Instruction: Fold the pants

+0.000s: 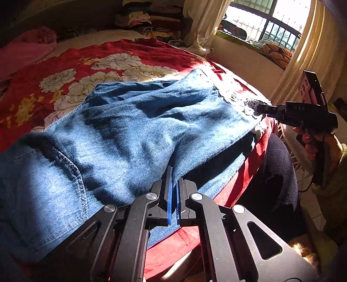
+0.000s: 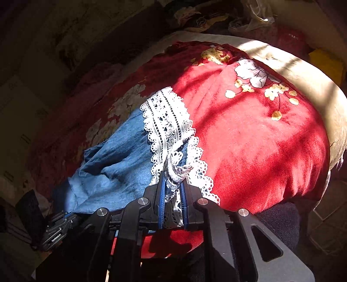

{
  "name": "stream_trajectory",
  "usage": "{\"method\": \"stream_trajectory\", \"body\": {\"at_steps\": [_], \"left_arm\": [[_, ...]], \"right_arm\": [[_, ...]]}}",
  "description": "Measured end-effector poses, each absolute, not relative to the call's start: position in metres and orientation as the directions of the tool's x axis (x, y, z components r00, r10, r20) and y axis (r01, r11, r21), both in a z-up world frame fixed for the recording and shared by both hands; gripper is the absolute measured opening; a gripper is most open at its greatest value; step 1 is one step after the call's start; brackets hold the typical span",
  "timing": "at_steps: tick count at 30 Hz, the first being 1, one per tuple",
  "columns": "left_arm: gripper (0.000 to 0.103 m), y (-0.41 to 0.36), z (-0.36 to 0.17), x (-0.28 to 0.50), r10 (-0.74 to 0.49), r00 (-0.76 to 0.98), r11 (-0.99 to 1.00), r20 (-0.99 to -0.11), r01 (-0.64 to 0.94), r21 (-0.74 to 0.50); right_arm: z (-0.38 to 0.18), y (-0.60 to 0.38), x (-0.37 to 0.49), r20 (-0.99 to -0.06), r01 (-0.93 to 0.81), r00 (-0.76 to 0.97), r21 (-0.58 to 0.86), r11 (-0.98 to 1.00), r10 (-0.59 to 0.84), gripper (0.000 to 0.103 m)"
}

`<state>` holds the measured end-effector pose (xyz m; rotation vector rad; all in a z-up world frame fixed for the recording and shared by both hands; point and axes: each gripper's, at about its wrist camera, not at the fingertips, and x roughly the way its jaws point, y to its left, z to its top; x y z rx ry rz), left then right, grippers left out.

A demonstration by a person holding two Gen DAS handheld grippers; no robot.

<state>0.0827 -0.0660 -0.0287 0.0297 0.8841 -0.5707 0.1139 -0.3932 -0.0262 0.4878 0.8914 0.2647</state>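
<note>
Blue denim pants [image 1: 130, 121] with white lace hems [image 2: 167, 121] lie across a bed covered by a red flowered blanket [image 1: 65, 71]. My left gripper [image 1: 174, 175] is shut on a fold of the denim at the bed's near edge, close to a back pocket [image 1: 43, 184]. My right gripper [image 2: 173, 180] is shut on the bunched lace hem of the pants. It also shows in the left wrist view [image 1: 263, 109] at the right, gripping the lace end. The left gripper appears in the right wrist view [image 2: 63, 219] at the lower left, on the denim.
The red blanket [image 2: 260, 141] drops off at the bed's near edge. A pink cloth [image 1: 28, 47] lies at the far left. Stacked clothes [image 1: 147, 19] sit behind the bed. A window with curtains [image 1: 303, 65] is at the right. A white basket [image 1: 297, 156] stands beside the bed.
</note>
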Motion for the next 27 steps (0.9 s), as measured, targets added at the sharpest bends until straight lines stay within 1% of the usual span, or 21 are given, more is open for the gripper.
{"method": "stream_trajectory", "body": {"at_steps": [4, 9, 15, 17, 19, 20, 22, 23, 24, 25, 27], "left_arm": [[0.000, -0.064, -0.024, 0.070, -0.472, 0.490, 0.837, -0.733, 0.510, -0.198], [0.000, -0.067, -0.048, 0.074, -0.450, 0.449, 0.844, -0.772, 0.497, -0.202], [0.000, -0.073, -0.060, 0.075, -0.425, 0.434, 0.847, -0.794, 0.500, -0.180], [0.000, -0.073, -0.062, 0.076, -0.422, 0.431, 0.849, -0.798, 0.497, -0.181], [0.000, -0.073, -0.063, 0.076, -0.419, 0.433, 0.850, -0.798, 0.496, -0.177], [0.000, -0.073, -0.063, 0.076, -0.418, 0.434, 0.851, -0.798, 0.496, -0.176], [0.000, -0.074, -0.064, 0.076, -0.419, 0.434, 0.851, -0.798, 0.495, -0.177], [0.000, -0.074, -0.064, 0.076, -0.421, 0.434, 0.849, -0.797, 0.497, -0.178], [0.001, -0.075, -0.064, 0.075, -0.423, 0.434, 0.849, -0.796, 0.498, -0.180], [0.002, -0.074, -0.064, 0.074, -0.433, 0.430, 0.845, -0.793, 0.500, -0.190], [0.013, -0.072, -0.062, 0.070, -0.465, 0.424, 0.835, -0.777, 0.500, -0.227]], "right_arm": [[-0.029, -0.394, 0.106, -0.692, -0.017, 0.581, 0.516, 0.857, 0.428, 0.011], [-0.052, -0.397, 0.104, -0.732, 0.026, 0.536, 0.513, 0.858, 0.421, 0.011], [-0.054, -0.402, 0.102, -0.733, 0.033, 0.529, 0.522, 0.852, 0.428, 0.012], [-0.049, -0.405, 0.100, -0.737, 0.032, 0.532, 0.509, 0.860, 0.416, 0.016], [-0.038, -0.410, 0.096, -0.746, 0.041, 0.557, 0.464, 0.885, 0.365, 0.028], [-0.031, -0.414, 0.093, -0.746, 0.049, 0.575, 0.442, 0.896, 0.336, 0.031], [-0.015, -0.418, 0.088, -0.717, 0.029, 0.621, 0.424, 0.905, 0.316, 0.033], [-0.007, -0.415, 0.087, -0.695, -0.001, 0.640, 0.426, 0.905, 0.328, 0.033], [-0.001, -0.409, 0.087, -0.679, -0.042, 0.645, 0.427, 0.903, 0.351, 0.035], [0.003, -0.398, 0.089, -0.671, -0.079, 0.643, 0.423, 0.903, 0.371, 0.043], [0.001, -0.371, 0.098, -0.675, -0.156, 0.612, 0.407, 0.900, 0.412, 0.045]]}}
